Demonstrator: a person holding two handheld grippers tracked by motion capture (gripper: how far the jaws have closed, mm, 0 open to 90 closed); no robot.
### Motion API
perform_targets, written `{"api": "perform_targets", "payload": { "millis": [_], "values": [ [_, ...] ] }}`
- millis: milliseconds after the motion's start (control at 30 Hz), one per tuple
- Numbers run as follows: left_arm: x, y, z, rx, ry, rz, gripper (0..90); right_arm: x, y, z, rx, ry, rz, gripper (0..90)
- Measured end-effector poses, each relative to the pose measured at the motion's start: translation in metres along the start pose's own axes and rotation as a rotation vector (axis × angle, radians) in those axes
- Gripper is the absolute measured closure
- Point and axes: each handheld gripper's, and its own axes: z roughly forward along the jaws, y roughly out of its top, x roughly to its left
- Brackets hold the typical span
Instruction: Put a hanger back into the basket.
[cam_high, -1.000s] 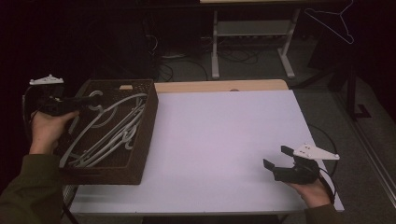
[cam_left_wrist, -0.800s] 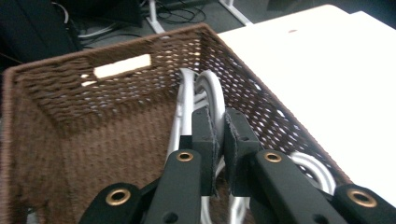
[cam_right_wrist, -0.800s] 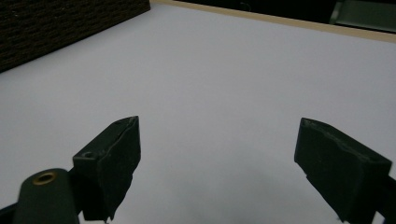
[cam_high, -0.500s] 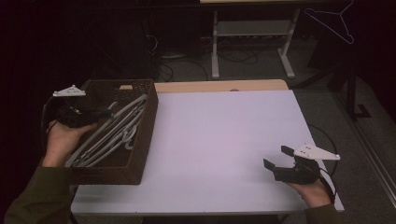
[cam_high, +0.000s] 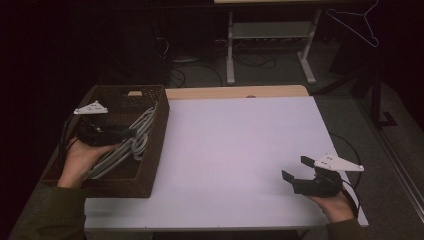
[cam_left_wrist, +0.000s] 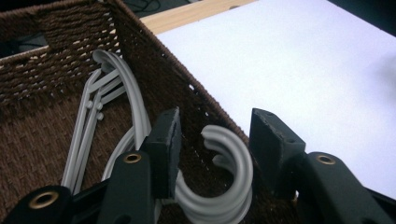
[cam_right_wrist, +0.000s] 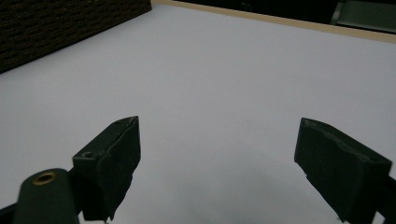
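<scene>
The left hand-held gripper (cam_left_wrist: 212, 154) is inside the basket (cam_high: 155, 145), low against its right wall, with its jaws spread to either side of the curved hooks (cam_left_wrist: 231, 177) of the grey hangers (cam_high: 127, 145). The hooks sit between the jaws, and the left jaw looks to be touching or nearly touching them, while the right jaw stands apart; nothing is pinched yet. Going for the hooks makes sense: they bunch together there and stick up above the flat tangle of hanger bodies, so they seem the easiest place to catch one. In the high view the left hand (cam_high: 82, 157) holds the gripper over the basket's middle, the forearm coming in over the near rim.

The hangers lie stacked in a loose pile, their arms running along the woven floor toward the far corner. They overlap closely, so closing on a single hook may well drag its neighbours along.

The basket stands at the left end of the white tabletop (cam_high: 235, 145), partly overhanging its left edge.

The right hand-held gripper (cam_high: 296, 170) rests near the tabletop's near right corner, jaws spread wide and holding nothing, pointing toward the basket across bare white surface. It seems parked there in readiness. Another hanger (cam_high: 357, 22) hangs in the dark background at upper right.
</scene>
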Motion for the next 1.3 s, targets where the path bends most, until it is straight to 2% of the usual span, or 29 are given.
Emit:
{"api": "perform_targets", "payload": {
  "millis": [267,400,700,867,1000,1133,1300],
  "values": [
    [-0.009,-0.001,0.006,-0.079,-0.050,-0.021,38.4,0.000,0.004,0.000,0.003,0.017,-0.007,12.8],
    [-0.016,-0.002,0.009,-0.114,-0.082,-0.014,32.3,0.000,0.011,0.000,0.000,0.032,-0.019,11.9],
    [-0.040,-0.002,0.012,-0.192,-0.138,0.024,20.8,0.005,0.034,0.000,-0.049,0.068,-0.048,9.4],
    [-0.051,0.000,0.011,-0.243,-0.161,0.043,14.7,0.008,0.050,-0.004,-0.096,0.094,-0.060,7.6],
    [-0.058,0.001,0.012,-0.278,-0.184,0.060,12.9,0.009,0.065,-0.009,-0.133,0.108,-0.074,5.4],
    [-0.063,0.001,0.015,-0.303,-0.202,0.068,9.5,0.011,0.080,-0.013,-0.159,0.134,-0.068,2.7],
    [-0.067,-0.002,0.018,-0.346,-0.222,0.067,5.6,0.012,0.094,-0.014,-0.203,0.160,-0.087,1.8]
  ]
}}
